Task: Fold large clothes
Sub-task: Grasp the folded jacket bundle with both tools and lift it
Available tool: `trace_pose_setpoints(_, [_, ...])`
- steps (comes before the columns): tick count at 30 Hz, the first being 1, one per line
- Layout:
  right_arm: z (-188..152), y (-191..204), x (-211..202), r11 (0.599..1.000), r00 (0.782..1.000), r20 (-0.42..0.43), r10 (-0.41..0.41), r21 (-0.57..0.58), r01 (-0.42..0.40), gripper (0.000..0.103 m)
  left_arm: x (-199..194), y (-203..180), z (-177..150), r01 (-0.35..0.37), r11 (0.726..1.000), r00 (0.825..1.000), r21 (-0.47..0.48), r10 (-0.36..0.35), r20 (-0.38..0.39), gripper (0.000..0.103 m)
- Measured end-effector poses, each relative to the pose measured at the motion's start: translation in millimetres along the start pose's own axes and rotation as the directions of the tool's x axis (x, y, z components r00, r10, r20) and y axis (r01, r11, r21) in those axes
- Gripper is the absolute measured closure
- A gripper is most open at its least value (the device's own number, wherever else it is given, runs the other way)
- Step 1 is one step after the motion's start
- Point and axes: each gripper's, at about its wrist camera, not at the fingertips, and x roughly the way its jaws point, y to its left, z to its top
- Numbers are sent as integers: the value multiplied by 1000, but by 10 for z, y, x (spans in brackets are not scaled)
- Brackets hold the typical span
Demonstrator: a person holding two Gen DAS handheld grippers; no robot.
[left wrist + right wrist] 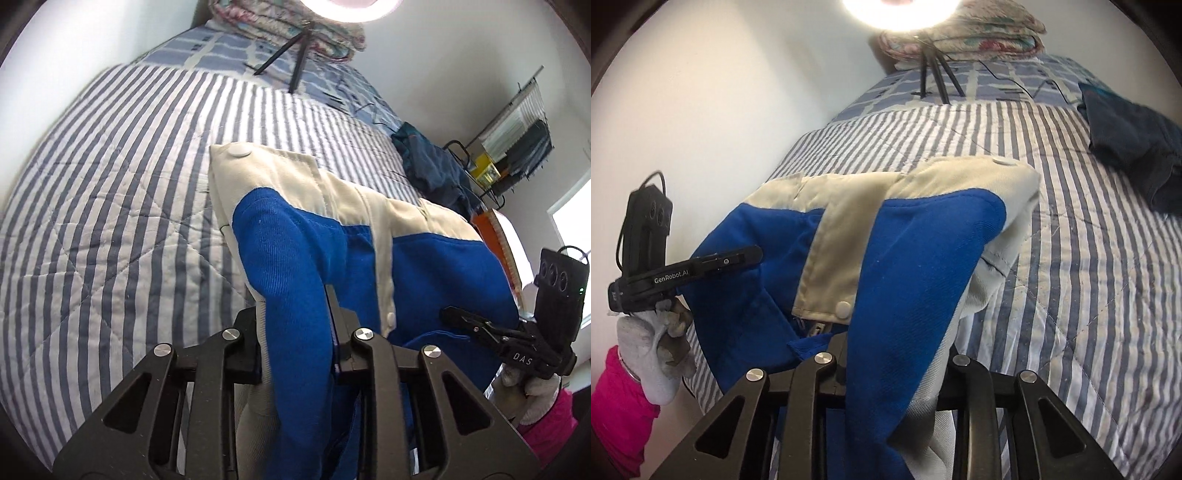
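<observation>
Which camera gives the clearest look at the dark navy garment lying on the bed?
The right wrist view: the crumpled dark navy garment lies unobstructed on the striped quilt, though cut by the frame edge. The left wrist view shows it smaller, farther off, partly behind the blue-and-cream jacket.

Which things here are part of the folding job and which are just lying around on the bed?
Part of the job:
blue and cream jacket
left gripper
right gripper
striped quilt

Lying about:
dark blue garment
tripod
floral bedding pile
</observation>
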Motion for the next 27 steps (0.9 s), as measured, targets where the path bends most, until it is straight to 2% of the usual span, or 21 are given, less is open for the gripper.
trace_pose_setpoints(6, [-82, 214, -208, 996, 997, -13, -81, -34, 81, 77, -219, -323, -181, 11, 998, 1000, 58, -12, 6, 80])
trace_pose_setpoints(13, [-179, 345, -636, 982, 985, 44, -169, -73, 172, 77, -514, -792, -310, 22, 990, 999, 142, -28, 39, 80])
trace_pose_setpoints(19, [-192, 360, -1044, 971, 971, 103, -215, -89, 224, 77, -742, -1204, -272, 44, 979, 996, 197, -58, 68, 80])
trace_pose_setpoints(27, [-95, 165, -1558, 957, 950, 166, -265, -72, 279, 77, -875, -1822, -86, 82, 957, 991, 277, -109, 82, 80])
